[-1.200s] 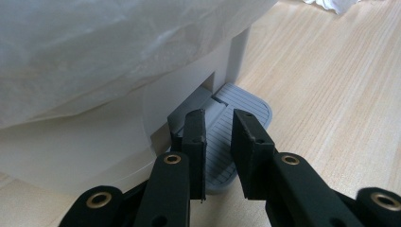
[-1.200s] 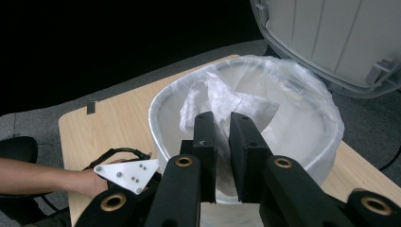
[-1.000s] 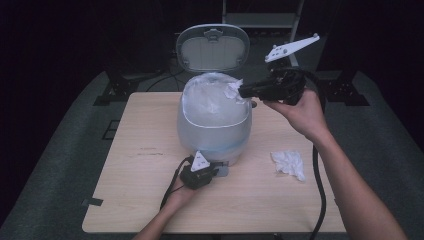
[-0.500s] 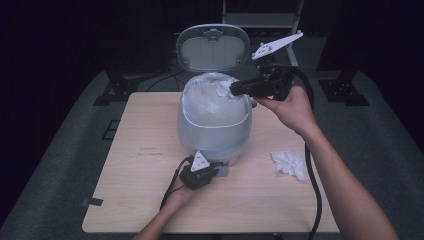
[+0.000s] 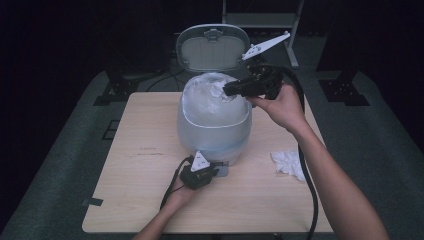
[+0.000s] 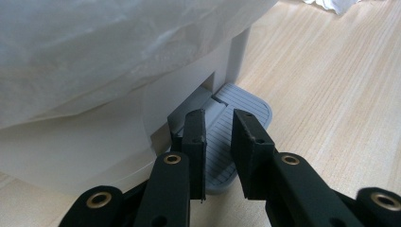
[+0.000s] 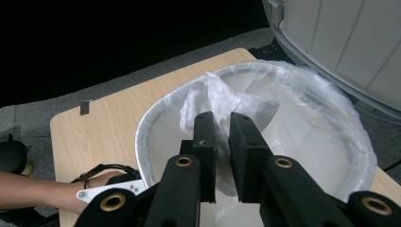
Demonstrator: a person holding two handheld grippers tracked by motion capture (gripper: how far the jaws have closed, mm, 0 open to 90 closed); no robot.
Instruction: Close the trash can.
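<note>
— Translucent plastic is seen stretched over the rim of the white pedal bin [image 5: 214, 131], which stands at the middle of the wooden table [image 5: 135, 165] with its lid [image 5: 214, 47] swung up behind it. Where is the bin liner [image 5: 212, 95] being held?

— A bunched fold of the liner is pinched between the jaws of the right gripper [image 5: 229, 91], above the bin's open mouth, toward its right rear edge. In the right gripper view the white film [image 7: 222, 101] is seen drawn up between the two black jaws of the gripper [image 7: 222, 124], which are pressed nearly together on it.

— And the left gripper [image 5: 212, 169]?

— It is held low at the front foot of the bin. In the left gripper view its jaws [image 6: 218, 124] are brought close together, and their tips are set over the grey ribbed pedal [image 6: 236, 125]; whether the pedal is pressed cannot be told.

— Is anything else found on the table?

— A crumpled white tissue [image 5: 289, 163] is lying to the right of the bin, apart from it. Faint marks are seen on the table [image 5: 150, 151] left of the bin, but they cannot be read. No brand or label can be made out on the bin.
</note>
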